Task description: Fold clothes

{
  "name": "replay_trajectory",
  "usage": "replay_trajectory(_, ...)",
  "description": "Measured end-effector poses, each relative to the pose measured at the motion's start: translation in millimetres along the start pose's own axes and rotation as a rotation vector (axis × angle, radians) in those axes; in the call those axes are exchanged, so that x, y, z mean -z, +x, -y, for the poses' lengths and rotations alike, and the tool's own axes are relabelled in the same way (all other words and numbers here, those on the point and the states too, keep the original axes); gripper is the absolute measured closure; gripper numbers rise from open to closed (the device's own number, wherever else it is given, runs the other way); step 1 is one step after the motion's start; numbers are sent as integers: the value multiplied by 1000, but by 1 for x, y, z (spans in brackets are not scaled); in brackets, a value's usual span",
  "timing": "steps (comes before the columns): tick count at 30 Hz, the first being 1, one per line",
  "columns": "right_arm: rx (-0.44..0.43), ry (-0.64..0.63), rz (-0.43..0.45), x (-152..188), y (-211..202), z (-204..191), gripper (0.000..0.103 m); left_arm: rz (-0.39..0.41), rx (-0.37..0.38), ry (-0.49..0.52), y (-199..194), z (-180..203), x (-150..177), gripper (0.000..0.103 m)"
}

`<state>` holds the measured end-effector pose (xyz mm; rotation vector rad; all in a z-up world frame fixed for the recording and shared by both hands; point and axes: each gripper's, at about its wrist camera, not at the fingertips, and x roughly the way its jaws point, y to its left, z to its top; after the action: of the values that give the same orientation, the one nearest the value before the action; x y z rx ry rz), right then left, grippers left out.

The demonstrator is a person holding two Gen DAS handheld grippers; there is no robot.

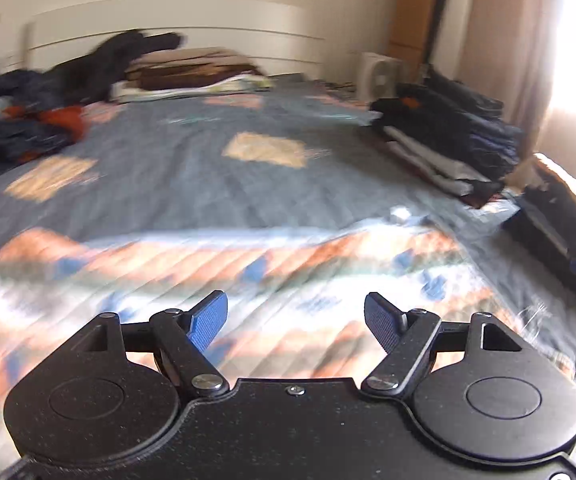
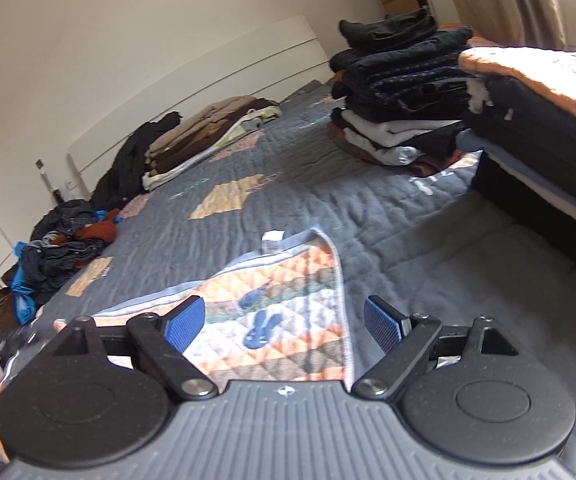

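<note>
Patterned quilted cloth (image 2: pixel 288 312) is lying flat at the bed's (image 2: pixel 428 248) near edge for folding, left gripper (image 1: pixel 296 316) and right gripper (image 2: pixel 283 326) hovering wide open, gripping nothing.

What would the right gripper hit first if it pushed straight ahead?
Likely the patterned quilted cloth lying on the grey bedspread: the open right gripper points down over its corner, though depth is unclear.

a bed (image 2: pixel 388 216) with a grey quilted cover (image 1: pixel 191 184) carries a patterned orange cloth (image 2: pixel 288 312) lying flat, a stack of folded dark clothes (image 2: pixel 404 92), a loose heap of clothes (image 2: pixel 63 248) and a folded brown pile (image 2: pixel 207 128).
</note>
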<state>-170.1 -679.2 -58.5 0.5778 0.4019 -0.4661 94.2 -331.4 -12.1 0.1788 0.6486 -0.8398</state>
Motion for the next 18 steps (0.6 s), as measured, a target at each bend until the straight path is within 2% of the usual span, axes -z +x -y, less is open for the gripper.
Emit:
replay_trajectory(3,-43,-27,-17,4,3,-17,17,-14,-127,-38,-49,-48,30,29)
replay_trajectory(9,-109,-108,-77,22,14,-62,17,-27,-303,-204,-126,-155,80,29)
replay_trajectory(14,-157,-206,-132,42,24,-105,17,-60,-333,-271,-156,-223,125,29)
replay_trajectory(18,-201,-278,-168,58,32,-135,17,-121,-352,-257,-150,-255,154,29)
